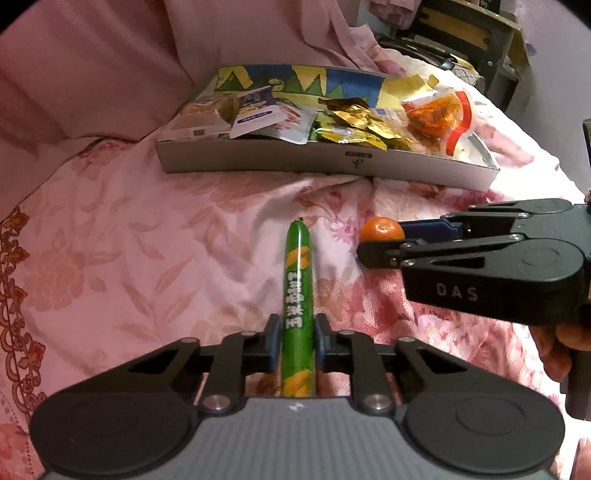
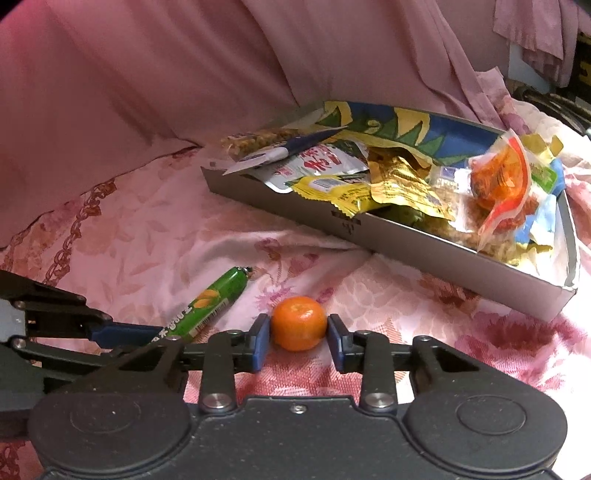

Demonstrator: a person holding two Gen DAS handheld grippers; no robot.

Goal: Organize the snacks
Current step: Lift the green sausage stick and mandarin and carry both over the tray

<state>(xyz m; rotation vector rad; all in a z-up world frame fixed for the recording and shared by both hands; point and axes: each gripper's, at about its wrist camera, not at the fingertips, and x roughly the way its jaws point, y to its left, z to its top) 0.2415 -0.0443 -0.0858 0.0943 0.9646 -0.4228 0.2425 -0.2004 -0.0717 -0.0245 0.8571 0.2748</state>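
A long green sausage stick (image 1: 297, 273) with corn pictures lies on the pink floral bedspread, pointing away from me. My left gripper (image 1: 297, 334) is shut on its near part, both blue pads pressed against its sides. To its right, a small orange tangerine (image 2: 298, 319) sits on the cloth between the blue pads of my right gripper (image 2: 299, 334), and both pads touch its sides. In the left wrist view the right gripper (image 1: 384, 242) comes in from the right edge with the tangerine (image 1: 380, 229) at its tips. In the right wrist view the sausage (image 2: 210, 301) lies to the left.
A shallow grey box (image 1: 295, 162) full of several snack packets stands beyond both grippers; the right wrist view has this box (image 2: 424, 247) at the right. Pink fabric rises behind it. Dark furniture (image 1: 480, 33) stands at the far right.
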